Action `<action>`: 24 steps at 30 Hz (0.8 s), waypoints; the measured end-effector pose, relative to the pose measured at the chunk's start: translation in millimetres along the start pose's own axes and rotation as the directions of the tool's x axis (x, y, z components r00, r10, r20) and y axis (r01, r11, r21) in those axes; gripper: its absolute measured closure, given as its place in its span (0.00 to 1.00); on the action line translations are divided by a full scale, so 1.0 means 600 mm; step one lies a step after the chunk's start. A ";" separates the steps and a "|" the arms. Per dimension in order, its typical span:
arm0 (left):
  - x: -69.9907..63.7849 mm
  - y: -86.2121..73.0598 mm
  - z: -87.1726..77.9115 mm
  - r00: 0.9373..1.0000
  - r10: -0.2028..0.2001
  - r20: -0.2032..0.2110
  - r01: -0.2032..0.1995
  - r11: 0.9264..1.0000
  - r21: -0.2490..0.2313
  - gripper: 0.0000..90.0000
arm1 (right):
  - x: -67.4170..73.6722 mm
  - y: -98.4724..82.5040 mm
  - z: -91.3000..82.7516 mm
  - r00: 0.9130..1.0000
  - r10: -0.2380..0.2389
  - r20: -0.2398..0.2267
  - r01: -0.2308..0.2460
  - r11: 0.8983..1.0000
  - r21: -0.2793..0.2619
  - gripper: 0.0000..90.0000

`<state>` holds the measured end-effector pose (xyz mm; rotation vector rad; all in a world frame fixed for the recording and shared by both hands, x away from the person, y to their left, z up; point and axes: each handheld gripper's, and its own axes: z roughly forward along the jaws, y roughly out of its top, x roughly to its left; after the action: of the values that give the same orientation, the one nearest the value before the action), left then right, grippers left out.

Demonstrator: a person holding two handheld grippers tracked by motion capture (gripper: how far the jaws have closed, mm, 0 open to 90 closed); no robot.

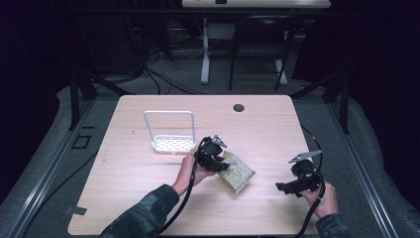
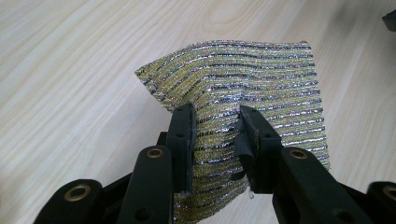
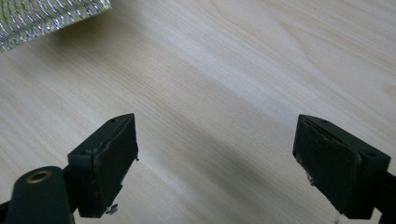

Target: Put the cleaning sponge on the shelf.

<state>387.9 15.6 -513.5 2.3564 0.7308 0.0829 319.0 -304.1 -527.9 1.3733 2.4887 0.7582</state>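
A yellow-and-silver striped scouring sponge [image 1: 236,171] lies tilted at the middle of the table, one end lifted. My left gripper [image 1: 220,165] is shut on its near end; in the left gripper view the black jaws pinch the sponge [image 2: 243,88] from both sides, my left gripper [image 2: 215,128] squeezing the fabric into folds. My right gripper [image 1: 283,187] hovers at the right of the table, held by a hand. In the right gripper view my right gripper [image 3: 215,154] stands open over bare wood, with a corner of the sponge [image 3: 42,16] at the upper left.
A white perforated holder with a tall wire handle [image 1: 171,134] stands on the table left of the sponge. The wooden table [image 1: 148,198] has a dark round hole [image 1: 238,107] near its far edge. Desk legs and cables stand on the floor behind.
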 end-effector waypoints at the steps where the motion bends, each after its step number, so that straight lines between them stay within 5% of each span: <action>1: 0.002 -0.004 -0.005 1.000 -0.013 -0.003 0.013 1.000 -0.009 0.75 | 0.000 0.000 0.000 1.000 0.000 0.000 0.000 1.000 0.000 0.15; 24: 0.044 -0.068 -0.078 0.996 -0.065 -0.067 0.062 0.997 -0.039 0.75 | 0.001 0.000 0.000 1.000 -0.009 0.007 0.009 1.000 0.005 0.15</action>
<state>379.4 81.8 -505.4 2.3033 0.8300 0.1490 318.9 -303.8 -528.1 1.3631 2.4909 0.7450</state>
